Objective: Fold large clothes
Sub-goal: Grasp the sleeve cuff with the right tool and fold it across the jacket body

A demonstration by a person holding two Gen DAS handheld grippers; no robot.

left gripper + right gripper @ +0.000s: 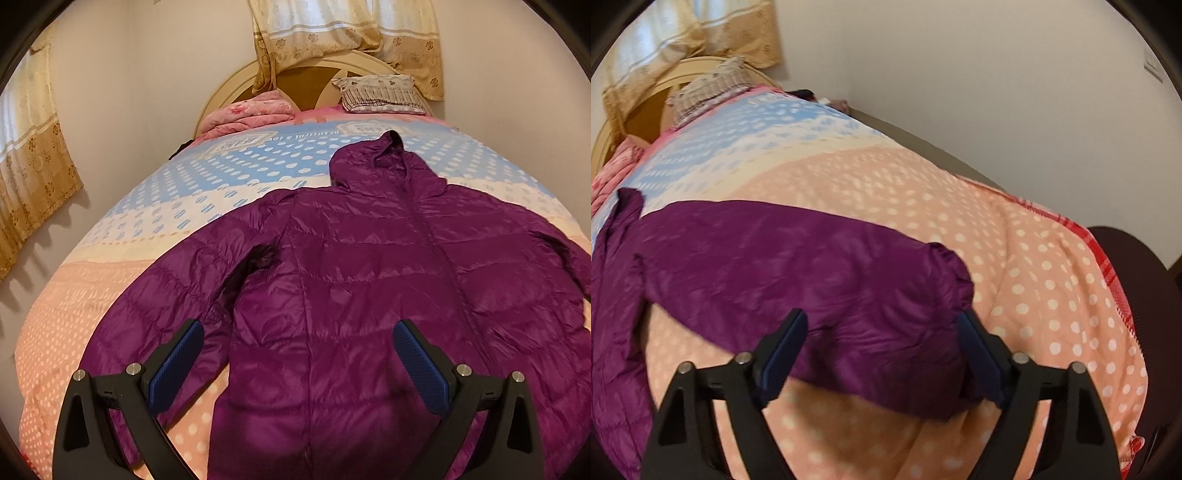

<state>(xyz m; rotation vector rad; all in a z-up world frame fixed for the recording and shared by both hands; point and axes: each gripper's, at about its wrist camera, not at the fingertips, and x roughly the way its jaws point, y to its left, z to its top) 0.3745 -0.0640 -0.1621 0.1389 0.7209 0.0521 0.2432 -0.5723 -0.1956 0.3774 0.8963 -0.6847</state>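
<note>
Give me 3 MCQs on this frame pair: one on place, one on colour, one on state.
1. Where does the jacket lie?
A. On the floor
B. Spread on the bed cover
C. Over a chair

2. What colour is the jacket?
A. Purple
B. Green
C. Black

3. How does the right gripper stand at the sleeve?
A. Shut, with nothing in it
B. Holding the pillow
C. Jaws apart, straddling the sleeve near its cuff

Key: 1 B, the jacket lies flat on the dotted cover, hood towards the pillow. 2 A, it is purple in both views. 3 C, the right wrist view shows a finger on each side of the sleeve, with no clamp visible.
</note>
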